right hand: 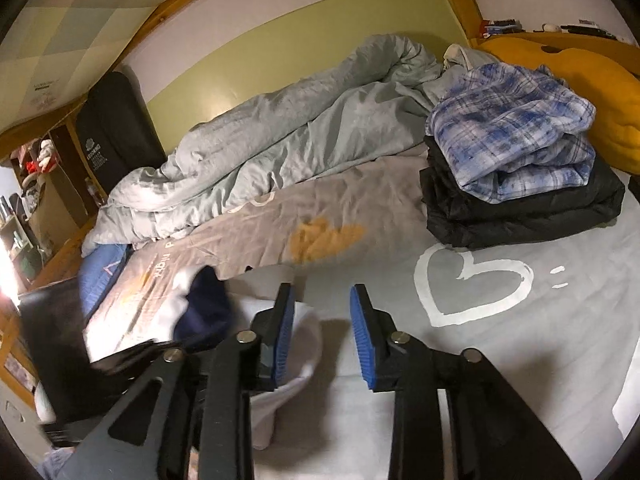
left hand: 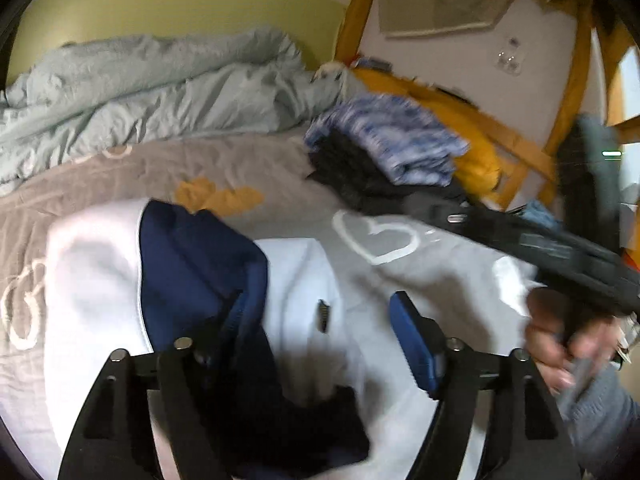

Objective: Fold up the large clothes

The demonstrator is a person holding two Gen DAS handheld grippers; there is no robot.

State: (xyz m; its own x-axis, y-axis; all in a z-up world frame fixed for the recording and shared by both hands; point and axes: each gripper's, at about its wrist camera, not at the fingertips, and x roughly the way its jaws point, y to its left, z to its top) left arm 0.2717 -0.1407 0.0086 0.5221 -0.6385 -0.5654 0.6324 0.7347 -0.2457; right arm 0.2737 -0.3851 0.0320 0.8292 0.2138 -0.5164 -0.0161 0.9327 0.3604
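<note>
At the bottom of the left wrist view, the left gripper (left hand: 320, 332) stands with its ribbed blue pads spread wide, nothing pinched between them. Just beyond and partly under its black fingers lies the hoodie (left hand: 296, 280), soft white fleece with a navy hood lining bunched at lower centre and a small dark zipper pull showing between the jaws. At the right edge a hand (left hand: 560, 344) in a grey knit sleeve grips the other tool's black handle, a sight this view alone offers.

In the right wrist view, the right gripper (right hand: 322, 320) fills the lower centre, its jaws partly apart and empty; a rounded fold of the white hoodie (right hand: 304, 336) lies directly below its left finger, while the navy part bunches at lower left, blurred.

Both tools hang over a grey bedsheet (right hand: 520, 360), smooth cotton printed with a white outlined heart (right hand: 472, 288) and a mustard patch. Farther back, at upper right, a stack of folded clothes (right hand: 516, 172) sits well apart from the hoodie: a blue plaid shirt atop glossy black fabric. Behind it, a crumpled pale-green duvet (right hand: 280, 140) runs along the wall, beside a plump yellow cushion (right hand: 600, 92). Only the right view shows cluttered wooden shelves (right hand: 36, 184) at far left.
</note>
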